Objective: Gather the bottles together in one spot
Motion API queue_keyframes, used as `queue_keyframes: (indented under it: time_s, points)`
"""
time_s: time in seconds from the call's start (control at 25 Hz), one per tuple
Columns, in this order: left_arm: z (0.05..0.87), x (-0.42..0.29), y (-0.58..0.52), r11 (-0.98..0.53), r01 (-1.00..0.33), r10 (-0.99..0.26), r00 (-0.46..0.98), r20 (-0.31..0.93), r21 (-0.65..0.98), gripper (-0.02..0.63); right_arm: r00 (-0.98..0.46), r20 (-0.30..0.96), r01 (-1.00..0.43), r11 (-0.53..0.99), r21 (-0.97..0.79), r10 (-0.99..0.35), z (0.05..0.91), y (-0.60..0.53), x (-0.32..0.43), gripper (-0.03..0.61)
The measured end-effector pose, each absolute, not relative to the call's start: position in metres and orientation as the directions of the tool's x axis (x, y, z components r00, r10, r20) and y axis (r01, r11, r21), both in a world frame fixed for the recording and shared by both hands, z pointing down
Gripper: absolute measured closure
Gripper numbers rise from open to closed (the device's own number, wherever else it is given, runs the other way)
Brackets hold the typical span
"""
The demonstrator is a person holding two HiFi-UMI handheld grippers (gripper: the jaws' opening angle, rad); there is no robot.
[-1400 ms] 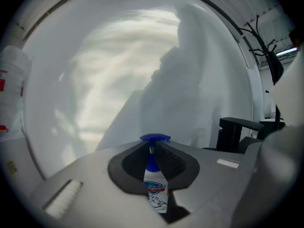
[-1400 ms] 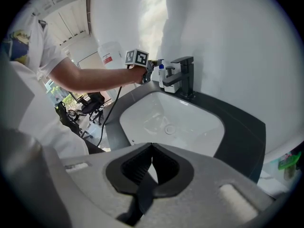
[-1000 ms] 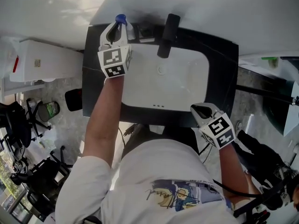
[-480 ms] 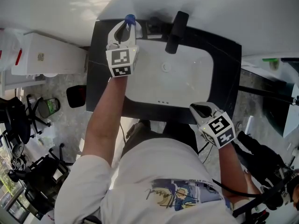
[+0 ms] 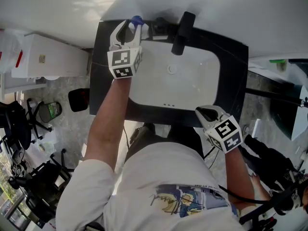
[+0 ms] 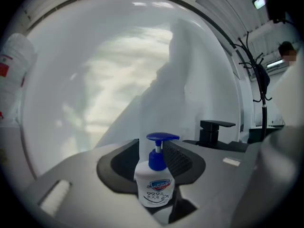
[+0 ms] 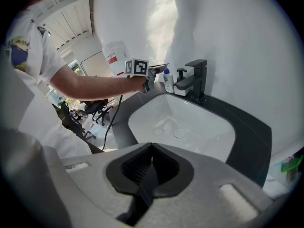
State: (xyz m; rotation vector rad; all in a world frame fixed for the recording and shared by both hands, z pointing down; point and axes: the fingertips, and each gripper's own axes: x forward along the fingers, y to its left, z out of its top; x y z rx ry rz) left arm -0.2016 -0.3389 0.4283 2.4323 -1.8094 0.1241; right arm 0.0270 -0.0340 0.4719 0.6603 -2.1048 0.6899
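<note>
A: Which step?

B: Set-down. Left gripper fingers have just been opening, now released; soap bottle stands between them on the counter, upper left, beside the faucet. Right gripper fingers clenched, empty.

A: Next?

B: Probably back straight off without tipping it.
</note>
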Motion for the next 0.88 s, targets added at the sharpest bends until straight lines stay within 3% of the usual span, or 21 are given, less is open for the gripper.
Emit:
queue_keyframes:
  time_s: [0.16,0.44,0.64,0.88]
  points:
    - [0.430,-0.199,-0.339,-0.326,-0.933,-0.931,0.345,0.123,0.152,0.433,-0.540,0.814,-0.654,0.716,-0.245,-0.214,0.472,-0.035,0.025,0.574]
    - [0.433,-0.201,-0.338,-0.361,-0.908,-0.910,0.393,0.130,0.212,0.419,-0.540,0.814,-0.655,0.714,-0.247,-0.213,0.473,-0.038,0.022,0.574]
    - [0.443,-0.203,-0.339,-0.324,-0.857,-0.906,0.403,0.131,0.401,0.377,-0.546,0.811,-0.650,0.718,-0.251,-0.211,0.474,-0.037,0.016,0.574]
    - [0.445,-0.203,-0.334,-0.309,-0.875,-0.911,0.384,0.146,0.373,0.379,-0.539,0.815,-0.656,0.715,-0.244,-0.216,0.472,-0.037,0.017,0.574]
